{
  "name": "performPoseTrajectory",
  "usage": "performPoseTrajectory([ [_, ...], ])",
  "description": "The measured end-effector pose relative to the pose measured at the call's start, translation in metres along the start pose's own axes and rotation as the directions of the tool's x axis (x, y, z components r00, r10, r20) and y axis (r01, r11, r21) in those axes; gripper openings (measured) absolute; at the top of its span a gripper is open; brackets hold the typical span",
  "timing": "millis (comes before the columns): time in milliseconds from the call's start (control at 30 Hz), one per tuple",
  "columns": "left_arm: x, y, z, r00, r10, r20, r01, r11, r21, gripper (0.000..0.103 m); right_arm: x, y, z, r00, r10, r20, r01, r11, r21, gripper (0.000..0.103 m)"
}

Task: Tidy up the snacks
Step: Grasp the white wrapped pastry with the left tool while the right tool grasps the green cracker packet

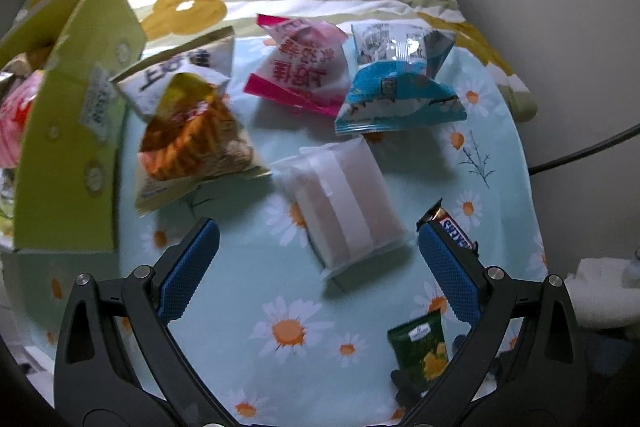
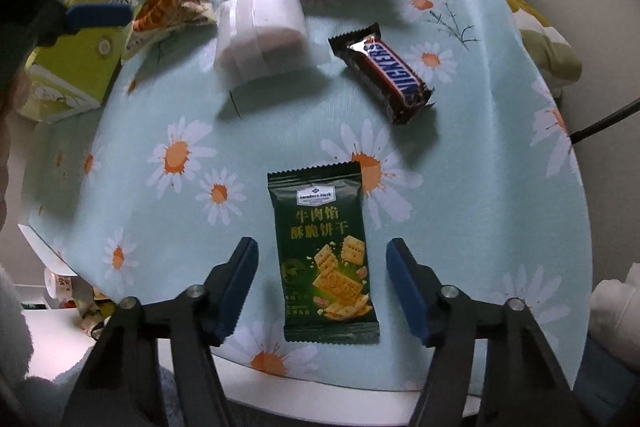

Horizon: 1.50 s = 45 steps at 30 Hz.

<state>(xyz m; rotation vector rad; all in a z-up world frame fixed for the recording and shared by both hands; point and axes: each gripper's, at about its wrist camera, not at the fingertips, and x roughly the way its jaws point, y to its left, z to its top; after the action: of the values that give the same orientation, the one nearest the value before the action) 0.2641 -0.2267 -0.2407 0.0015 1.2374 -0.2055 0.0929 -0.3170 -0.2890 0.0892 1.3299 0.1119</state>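
My table point(image 2: 500, 187) has a daisy cloth with snacks all over it. The green box point(image 1: 76, 131) stands open at the far left side with some packets inside; I cannot tell which. My left gripper point(image 1: 316, 267) is wide and holds nothing, above the white packet point(image 1: 340, 203). My right gripper point(image 2: 322, 287) has a gap on both sides of the green cracker pack point(image 2: 324, 251), not touching it. I should go straight down, squeeze its middle, then lift.
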Motion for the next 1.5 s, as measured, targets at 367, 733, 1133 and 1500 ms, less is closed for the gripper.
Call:
performPoseTrajectory([
  [367, 0.035, -0.007, 0.008, 0.998, 0.008, -0.055, -0.008, 1.000, -0.004, 0.099, 0.008, 0.012, -0.005, 0.996, -0.081, 0.034, 0.083, 0.994, -0.067, 0.041],
  [733, 0.062, -0.019, 0.022, 0.993, 0.038, -0.111, -0.037, 0.999, 0.006, 0.099, 0.000, -0.008, 0.008, 0.996, -0.048, 0.076, 0.048, 0.999, 0.008, 0.040],
  [1133, 0.083, -0.021, 0.018, 0.987, 0.022, -0.161, -0.022, 1.000, 0.001, 0.071, -0.008, -0.011, 0.012, 0.995, -0.041, 0.088, 0.040, 0.999, 0.017, 0.040],
  [1500, 0.074, -0.013, 0.012, 0.986, -0.012, -0.165, 0.014, 1.000, 0.009, 0.066, -0.020, -0.017, 0.011, 0.993, -0.031, 0.118, 0.024, 0.998, 0.057, 0.040],
])
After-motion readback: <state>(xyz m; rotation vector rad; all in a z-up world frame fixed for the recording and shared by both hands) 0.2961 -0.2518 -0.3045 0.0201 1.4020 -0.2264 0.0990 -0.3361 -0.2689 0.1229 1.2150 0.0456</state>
